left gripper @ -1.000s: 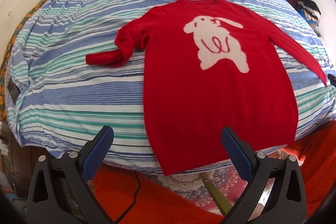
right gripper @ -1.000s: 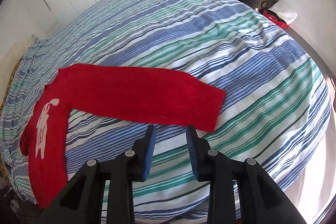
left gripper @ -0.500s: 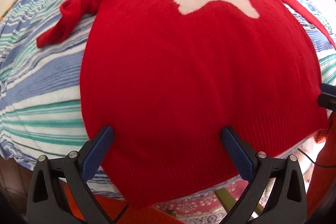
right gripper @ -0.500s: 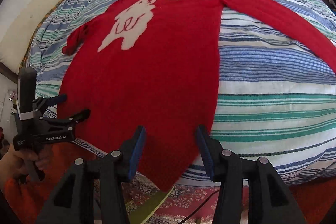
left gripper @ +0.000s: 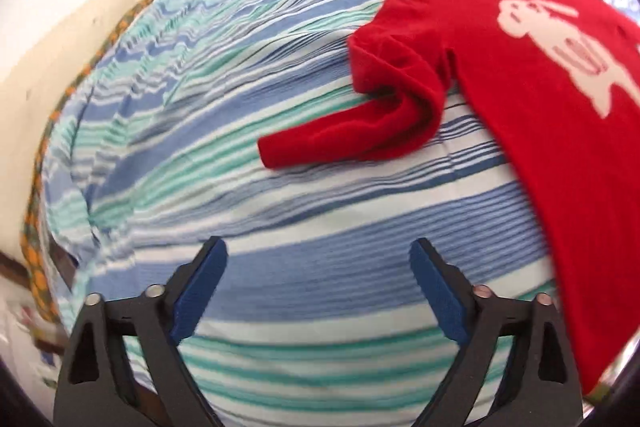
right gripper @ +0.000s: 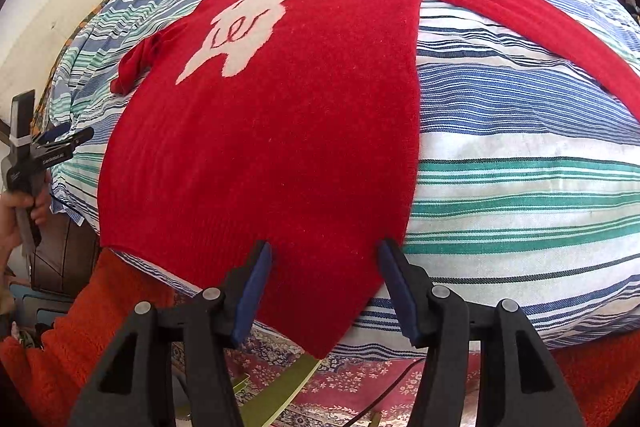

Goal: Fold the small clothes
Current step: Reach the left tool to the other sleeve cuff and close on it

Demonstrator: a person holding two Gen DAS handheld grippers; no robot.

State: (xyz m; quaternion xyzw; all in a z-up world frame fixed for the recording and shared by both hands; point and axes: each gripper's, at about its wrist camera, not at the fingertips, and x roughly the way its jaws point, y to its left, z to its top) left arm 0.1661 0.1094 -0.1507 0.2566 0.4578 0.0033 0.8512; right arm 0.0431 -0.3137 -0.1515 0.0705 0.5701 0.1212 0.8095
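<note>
- Red knitted sweater (right gripper: 280, 131) with a white rabbit motif (right gripper: 248, 27) lies face up and spread flat on the bed, hem toward me and neckline at the far end.
- Nearest to me in the right wrist view, my right gripper (right gripper: 326, 287) hangs over the hem corner with its 2 blue-padded fingers (right gripper: 254, 287) apart and nothing between them; the hem corner droops over the bed edge just under them.
- Below that edge I see a patterned red rug (right gripper: 352, 379) on the floor.
- In the left wrist view, my left gripper (left gripper: 318, 291) has its 2 fingers spread wide, holding nothing, over bare striped cover and well apart from the sweater's side edge.
- From the right camera I also see that left gripper (right gripper: 52, 147) at the far left, beside the bed corner, held in a hand (right gripper: 16, 211).
- Under everything is the blue, green and white striped bedspread (right gripper: 520, 155).
- Farther out, the left sleeve (left gripper: 360, 131) is bent back on itself, cuff pointing left, with folds at the elbow.
- The right sleeve (right gripper: 520, 15) stretches straight out to the right across the stripes.
- Beyond the bed stands a pale wall (left gripper: 60, 39).
</note>
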